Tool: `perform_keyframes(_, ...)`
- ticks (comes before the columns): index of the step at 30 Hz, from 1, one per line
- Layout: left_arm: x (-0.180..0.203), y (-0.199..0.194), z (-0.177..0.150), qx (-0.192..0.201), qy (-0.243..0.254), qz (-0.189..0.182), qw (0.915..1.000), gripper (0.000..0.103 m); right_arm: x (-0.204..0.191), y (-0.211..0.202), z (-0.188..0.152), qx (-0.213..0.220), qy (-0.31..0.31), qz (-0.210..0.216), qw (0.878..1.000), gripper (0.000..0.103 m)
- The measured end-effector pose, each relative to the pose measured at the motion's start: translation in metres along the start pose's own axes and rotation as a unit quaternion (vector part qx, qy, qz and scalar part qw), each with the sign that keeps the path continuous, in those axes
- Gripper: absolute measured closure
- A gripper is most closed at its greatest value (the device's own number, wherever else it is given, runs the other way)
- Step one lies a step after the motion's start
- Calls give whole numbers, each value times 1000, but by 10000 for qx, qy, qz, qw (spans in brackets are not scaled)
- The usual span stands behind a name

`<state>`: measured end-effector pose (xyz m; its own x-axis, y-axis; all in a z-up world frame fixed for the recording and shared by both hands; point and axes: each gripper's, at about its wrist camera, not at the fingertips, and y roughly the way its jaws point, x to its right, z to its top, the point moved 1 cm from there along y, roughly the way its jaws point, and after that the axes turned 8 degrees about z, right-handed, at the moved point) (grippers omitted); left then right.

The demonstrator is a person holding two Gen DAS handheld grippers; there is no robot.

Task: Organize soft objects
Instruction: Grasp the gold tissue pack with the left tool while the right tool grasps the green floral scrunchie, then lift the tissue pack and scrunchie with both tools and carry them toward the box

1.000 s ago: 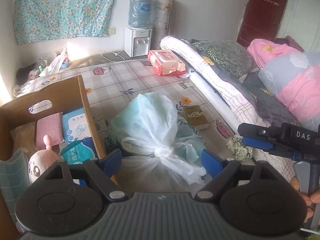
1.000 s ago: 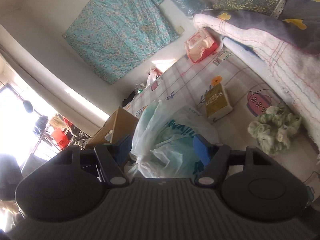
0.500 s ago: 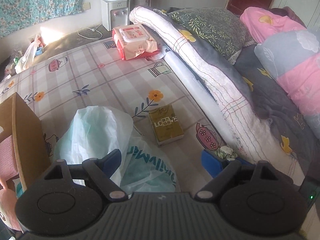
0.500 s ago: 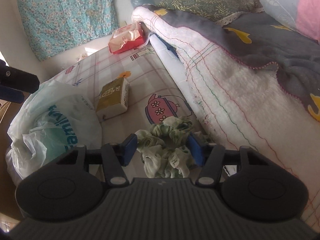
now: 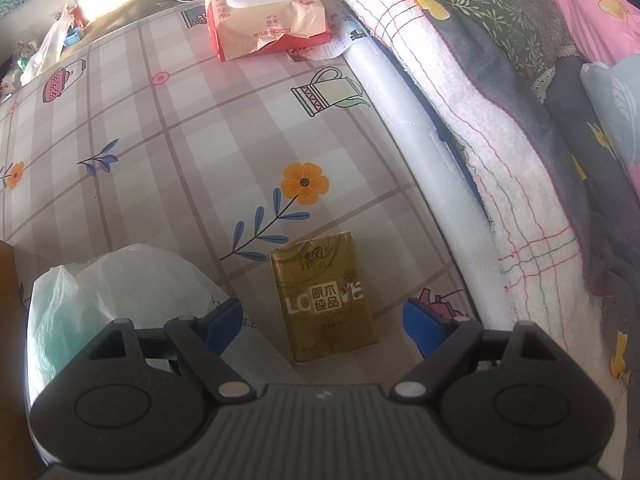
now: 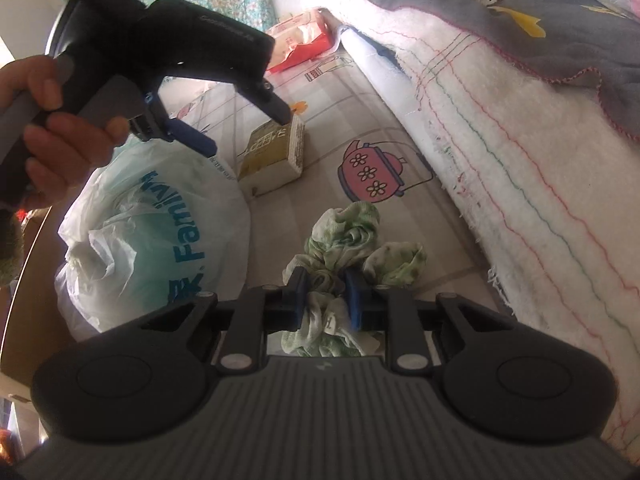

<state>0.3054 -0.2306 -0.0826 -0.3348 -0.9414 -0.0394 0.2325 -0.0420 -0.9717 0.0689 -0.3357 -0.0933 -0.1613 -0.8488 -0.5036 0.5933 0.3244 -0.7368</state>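
Observation:
A green floral scrunchie (image 6: 348, 236) lies on the patterned bed sheet (image 5: 192, 152) beside the rolled white blanket (image 6: 500, 140). My right gripper (image 6: 326, 284) is closing, and its blue pads squeeze the near part of the scrunchie. A gold tissue pack (image 5: 324, 300) lies flat on the sheet. My left gripper (image 5: 322, 314) hangs open just above it, pointing steeply down, one finger on each side and neither touching. In the right wrist view a hand holds the left gripper (image 6: 244, 130) over the tissue pack (image 6: 272, 152).
A tied white and teal plastic bag (image 5: 100, 292) (image 6: 152, 232) sits left of the tissue pack. A red pack of wet wipes (image 5: 260, 8) lies farther up the bed. Blankets and pillows (image 5: 520, 60) pile along the right. A cardboard box edge (image 6: 24, 300) stands at far left.
The left gripper swung away from the box and bag, coming down over the gold tissue pack. The right gripper dropped onto the scrunchie and its jaws closed on it.

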Motion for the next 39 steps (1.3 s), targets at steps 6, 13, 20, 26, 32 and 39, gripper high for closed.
perform_keyframes(6,8,19,9,-204,54,45,9998,21,-15,-17,-6,292,-431,108,9986,60)
perform_keyframes(13,14,34,8,-363,-26,80,9993,34,-16,-25,-3,515,-810,-193,9952,35)
perform_keyframes(20,17,34,9,-203,18,155,9997,46,-10,0,-7,154,-1027,-453,9936,25)
perform_keyframes(26,17,35,10,-112,-9,-89,9999,50,-19,10,-9,51,-1395,-766,9872,26)
perform_keyframes(32,17,19,7,183,-79,-411,9990,50,-17,7,-8,107,-1347,-999,9858,48)
perform_keyframes(39,11,-30,2,604,-251,-1051,9923,50,-4,0,-2,220,-925,-999,9904,70)
